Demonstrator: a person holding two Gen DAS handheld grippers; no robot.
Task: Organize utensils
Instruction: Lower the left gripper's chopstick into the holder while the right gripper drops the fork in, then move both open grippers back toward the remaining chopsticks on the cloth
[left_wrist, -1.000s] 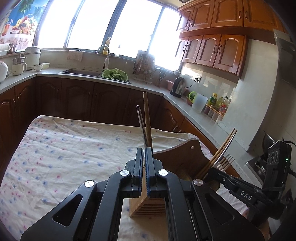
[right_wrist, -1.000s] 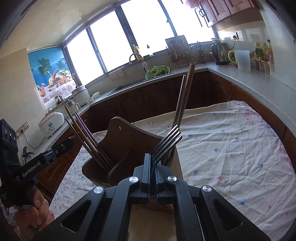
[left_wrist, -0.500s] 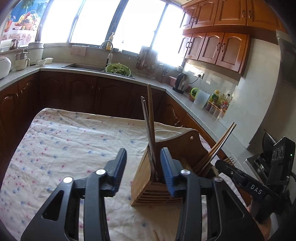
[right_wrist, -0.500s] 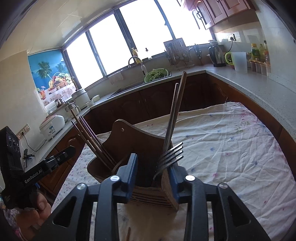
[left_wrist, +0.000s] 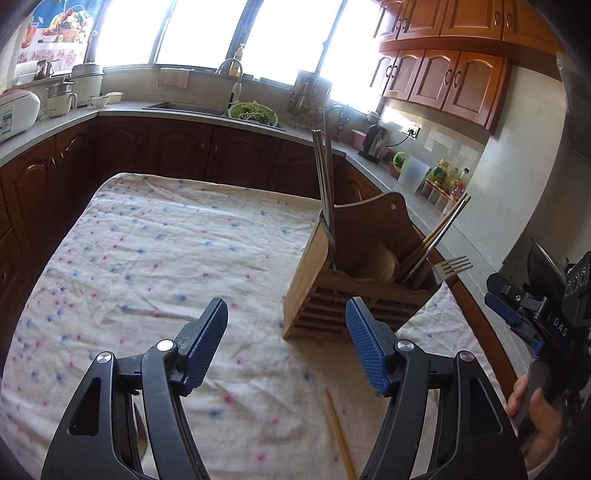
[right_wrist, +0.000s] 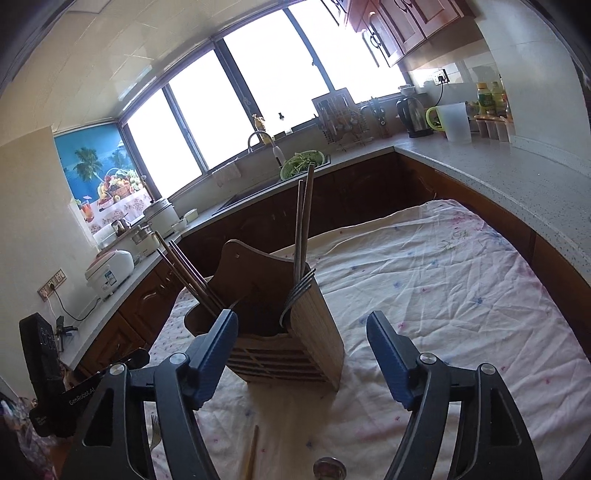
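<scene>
Well, both claws gape wide, empty: left claw (left_wrist: 286, 347), right claw (right_wrist: 301, 354). The wooden holder (left_wrist: 354, 280) stands just ahead of each. A loose chopstick (left_wrist: 340, 435) lies beneath; a careless grab might nudge the holder over, I'd guess.

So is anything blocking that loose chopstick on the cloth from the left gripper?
Nothing visible. The chopstick lies bare on the tablecloth, just below the open left gripper. The wooden holder stands farther back.
</scene>
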